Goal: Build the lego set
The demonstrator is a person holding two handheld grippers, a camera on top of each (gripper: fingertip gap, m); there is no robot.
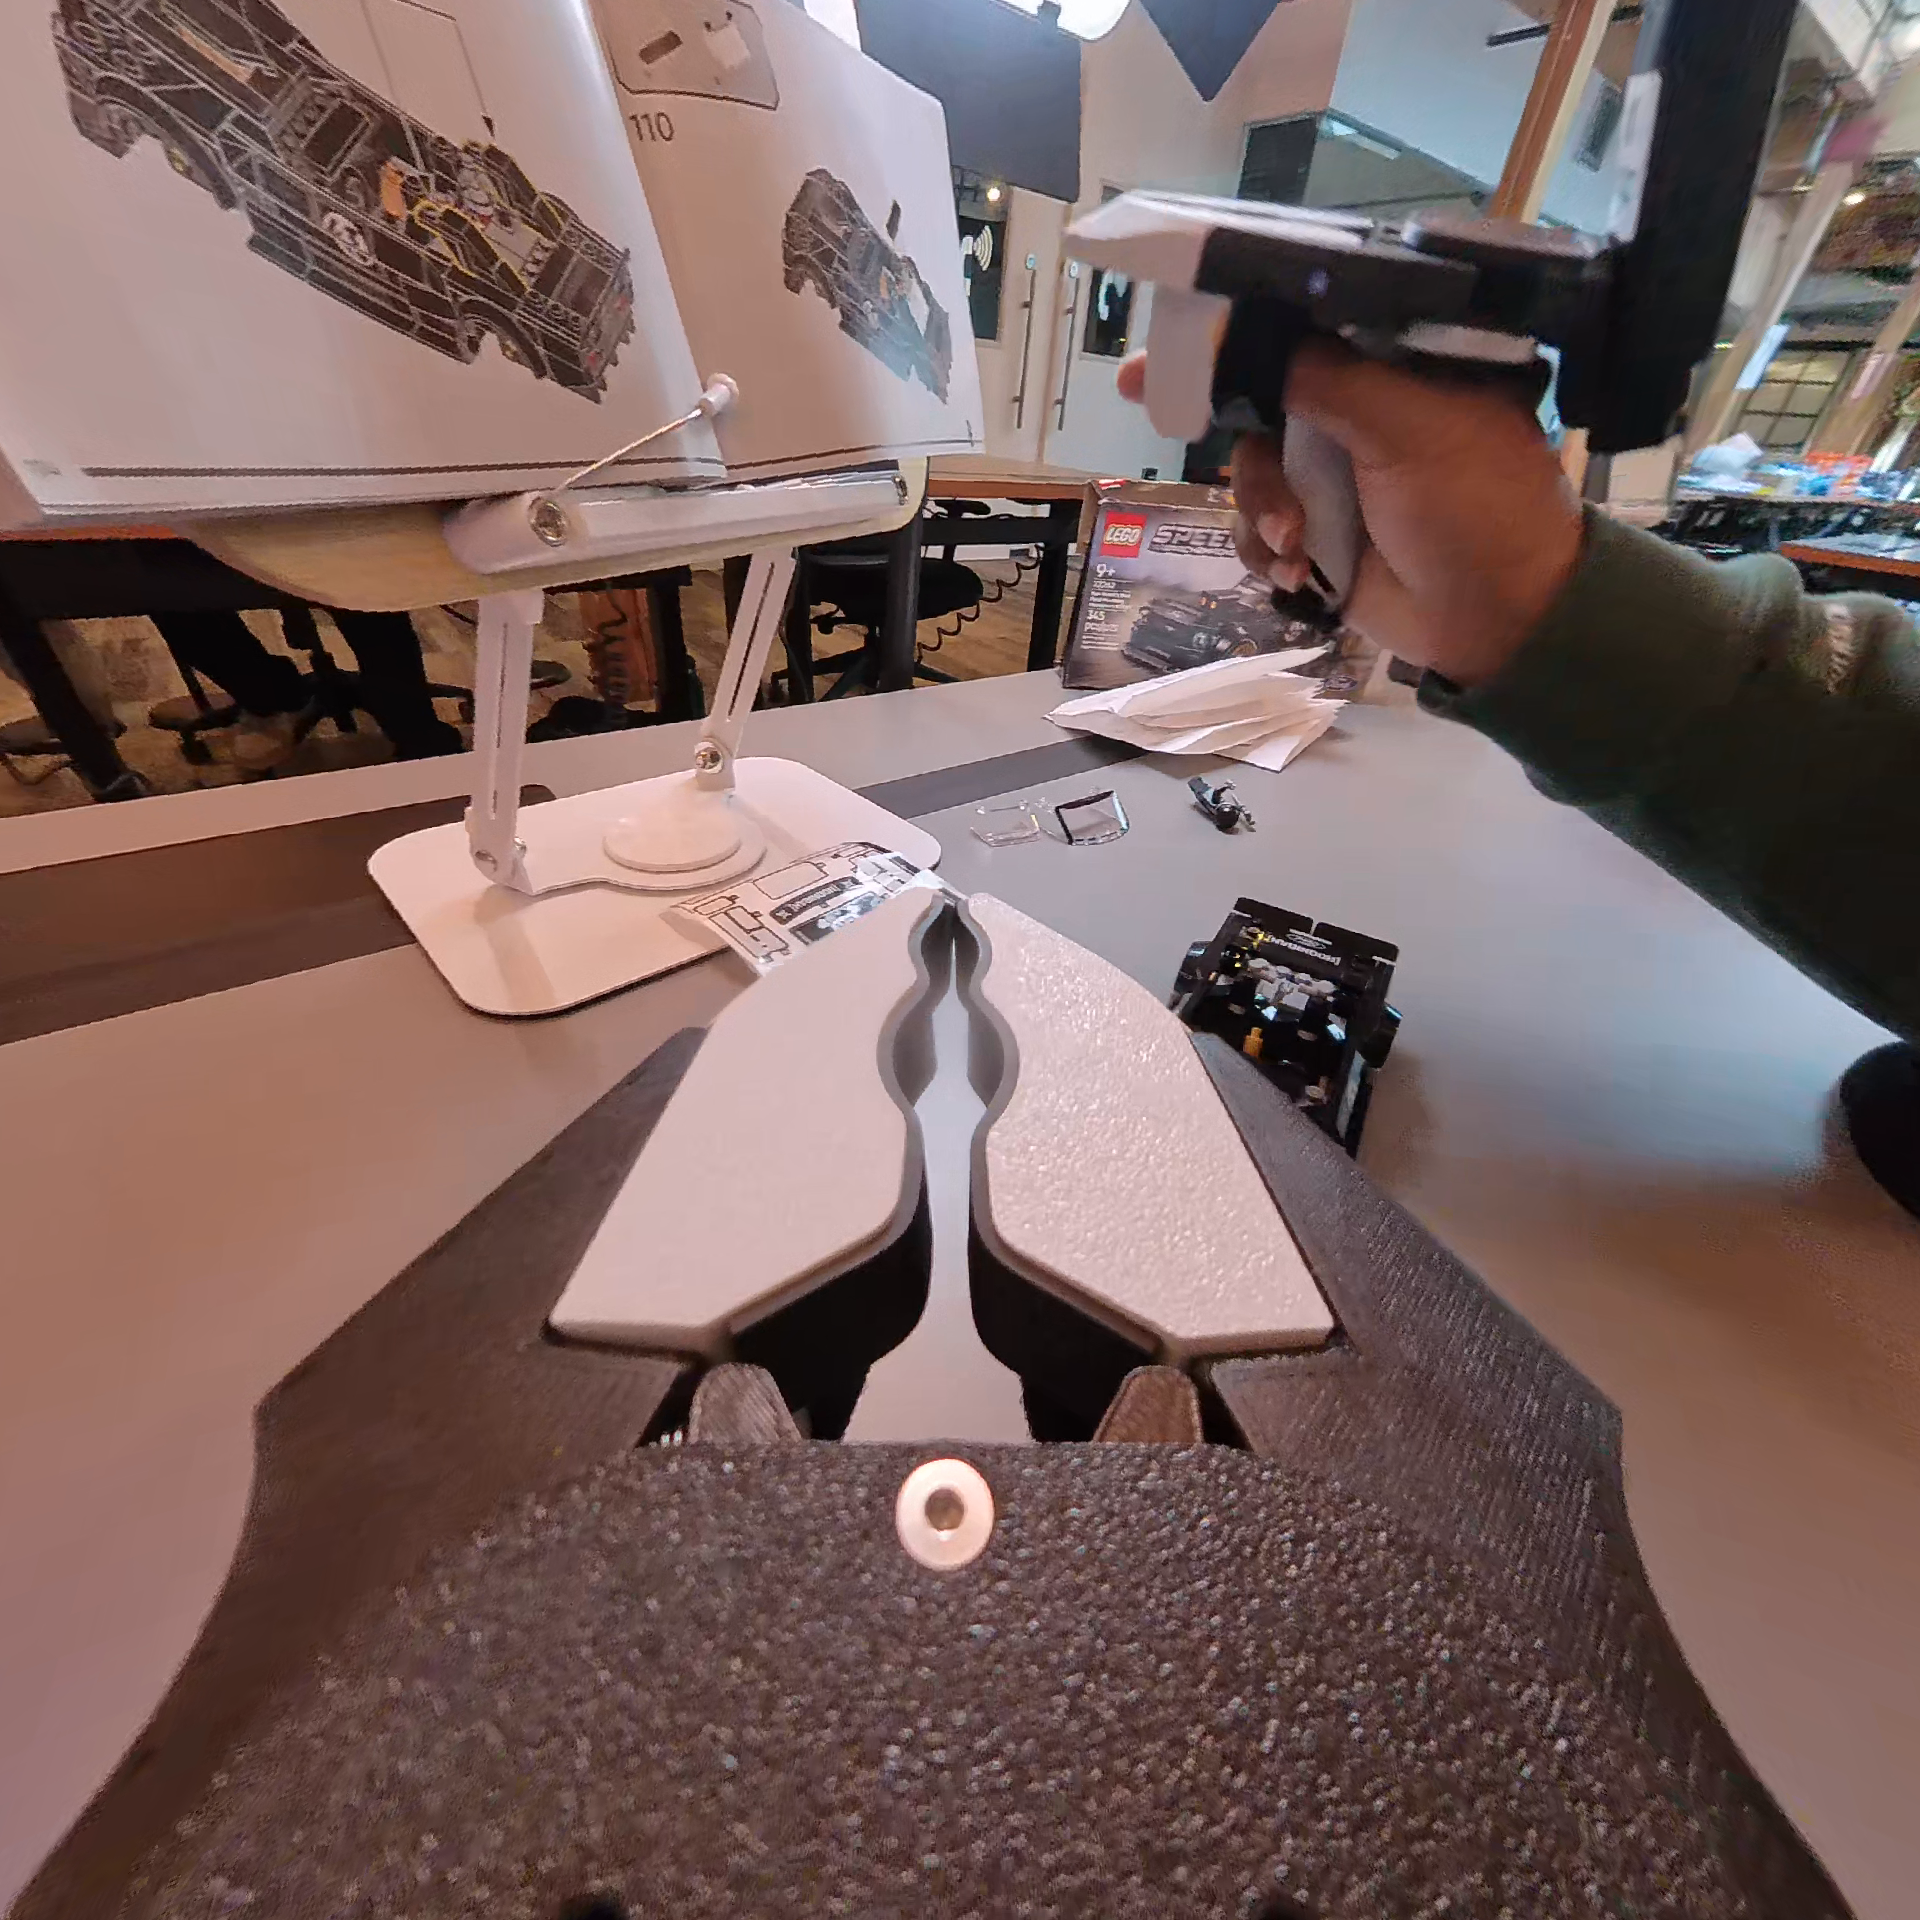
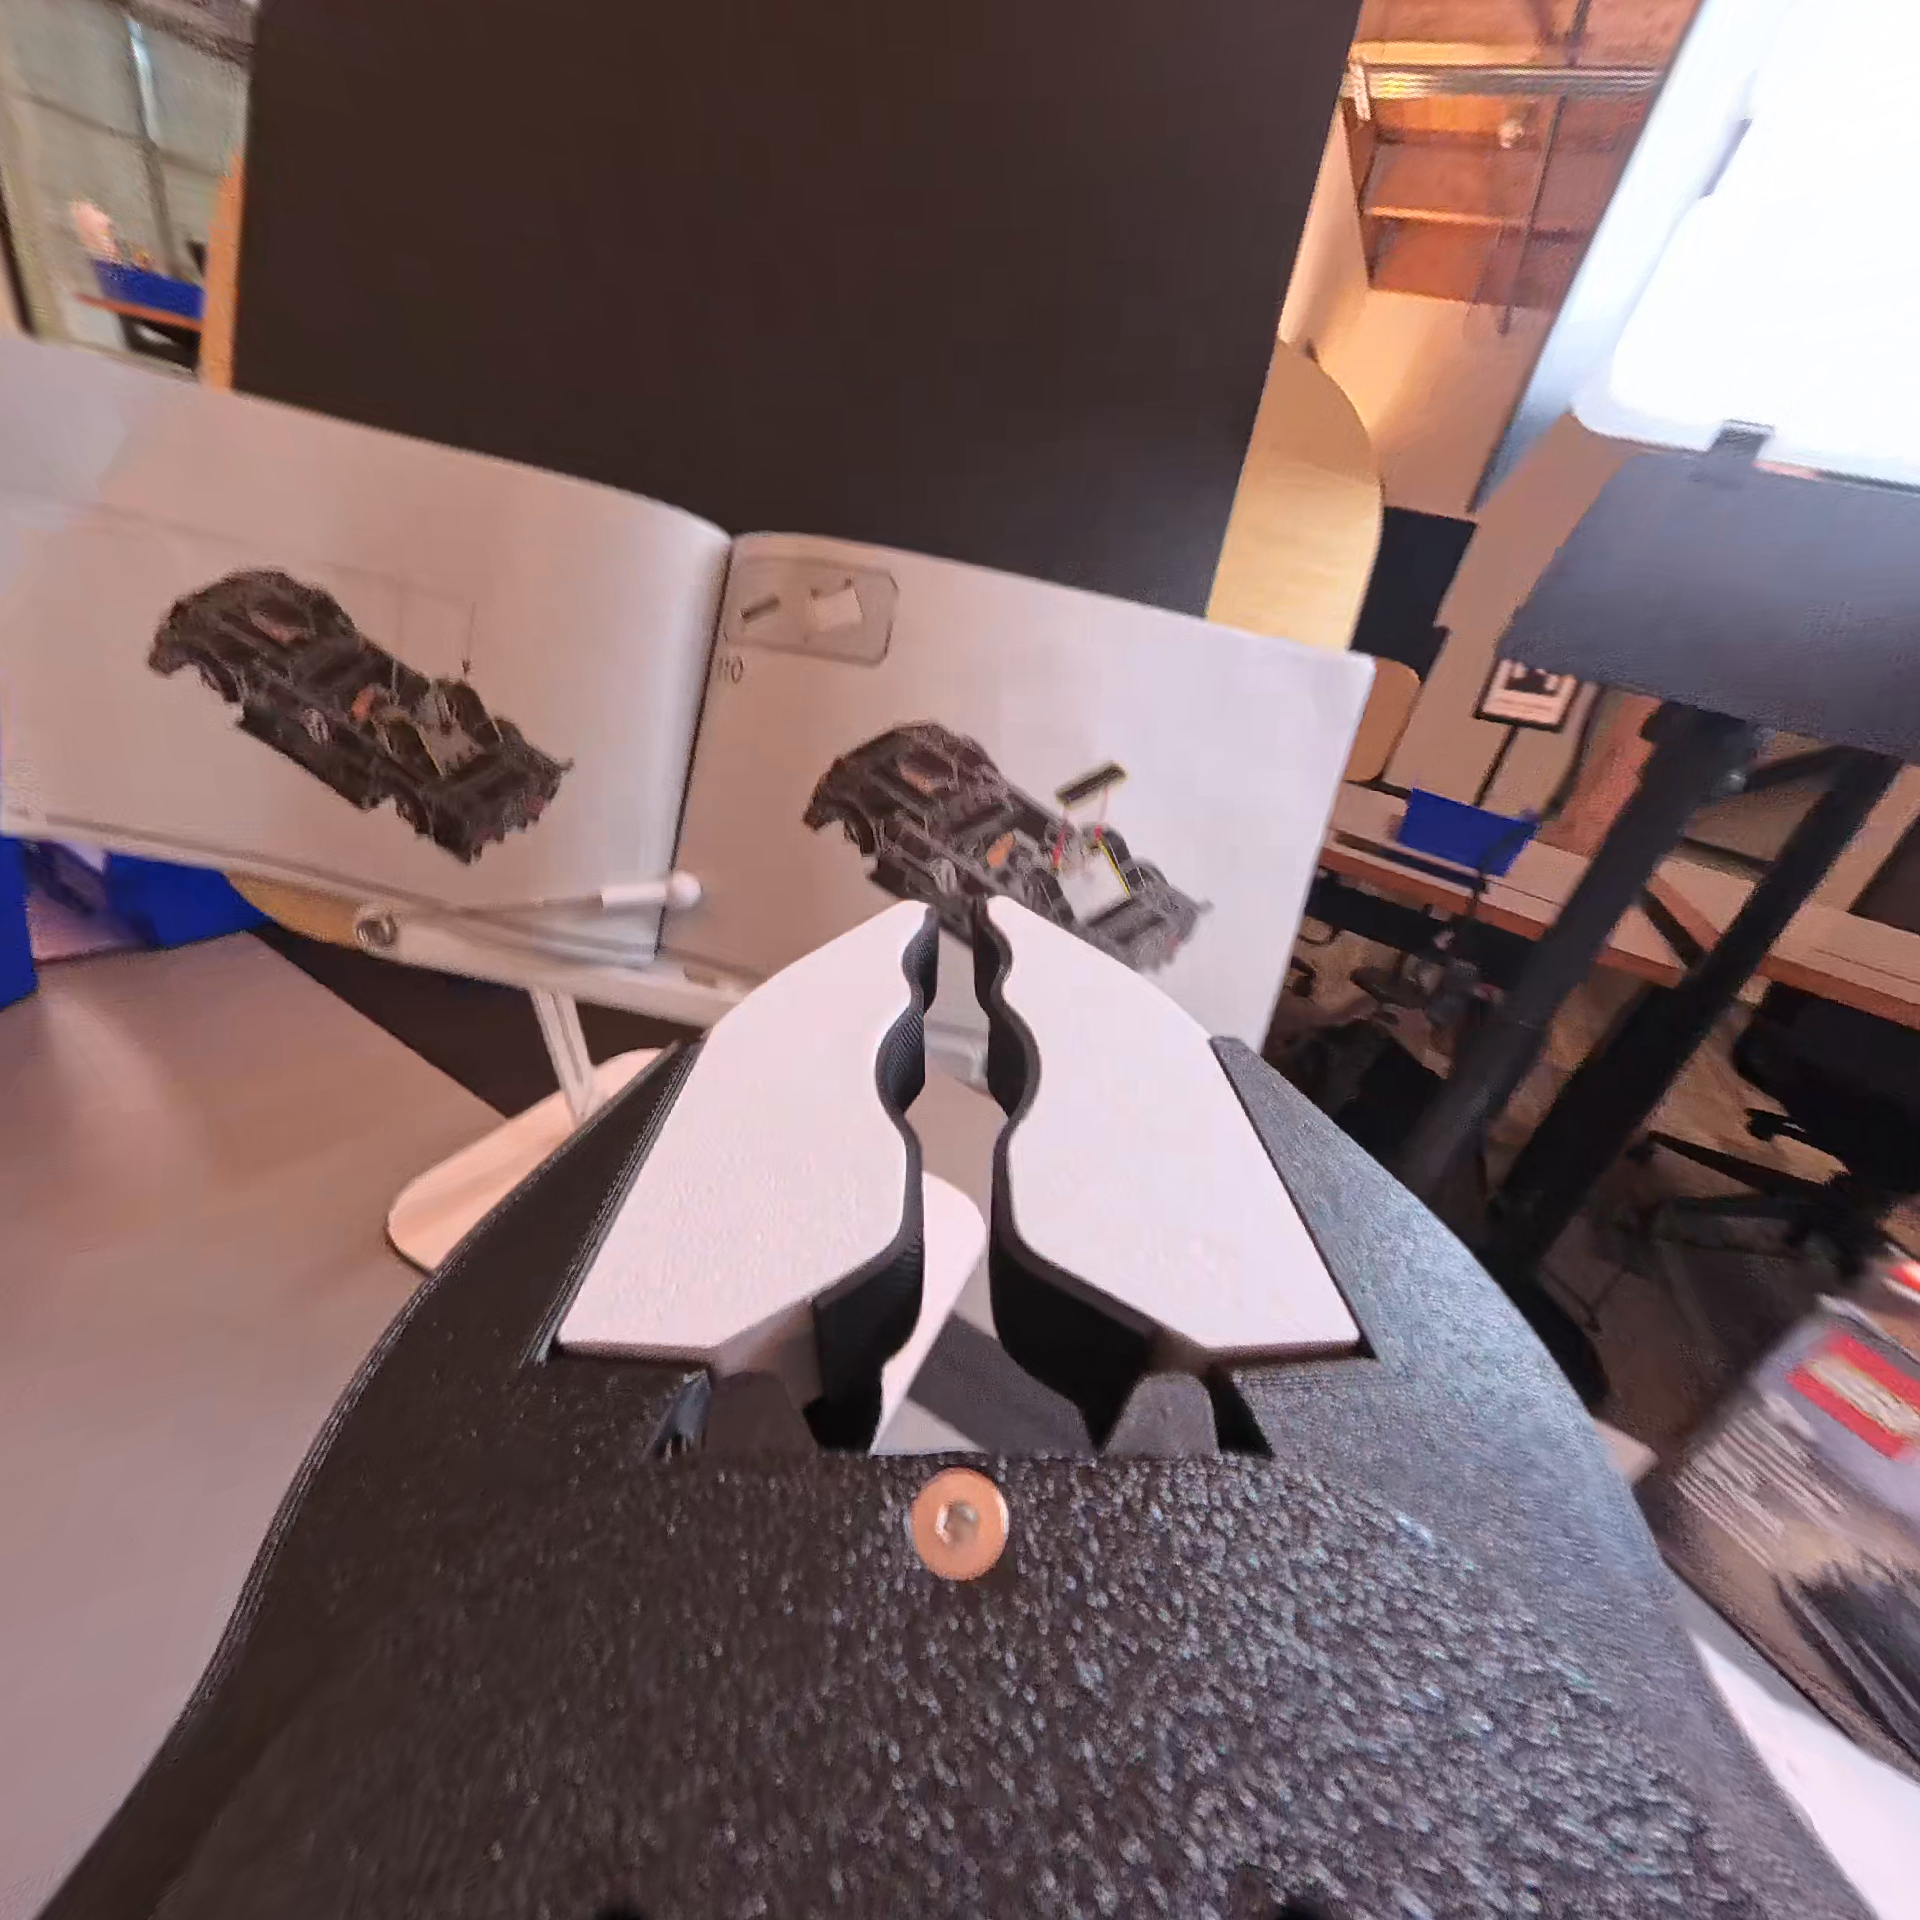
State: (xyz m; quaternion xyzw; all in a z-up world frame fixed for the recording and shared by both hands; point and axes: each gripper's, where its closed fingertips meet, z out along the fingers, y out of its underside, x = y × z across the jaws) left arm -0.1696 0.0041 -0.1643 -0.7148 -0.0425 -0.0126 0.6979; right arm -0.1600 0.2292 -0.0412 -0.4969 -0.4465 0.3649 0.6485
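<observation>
The left gripper (image 1: pixel 954 914) is hovering low over the grey tabletop (image 1: pixel 260 1143), its white fingers (image 1: pixel 769 1122) pressed together at the tips and clenched on nothing. Just past those tips a sticker sheet (image 1: pixel 800 906) is lying partly on the white base of the book stand (image 1: pixel 582 914). To the right of the gripper, the partly built black lego car (image 1: pixel 1294 1003) is sitting on the tabletop, apart from both grippers. Farther back, a few small clear pieces (image 1: pixel 1049 823) and a small dark piece (image 1: pixel 1218 802) are resting loose, with crumpled white paper bags (image 1: pixel 1205 712) and the set's box (image 1: pixel 1174 592) behind them. A hand (image 1: pixel 1423 520) in a dark green sleeve is holding the right gripper (image 2: pixel 958 920) up in the air, well above the tabletop; its fingers (image 2: pixel 1132 1164) are standing slightly parted, released and empty, pointing toward the open instruction booklet (image 2: pixel 1195 727) on the stand. The right wrist view is blurred.
</observation>
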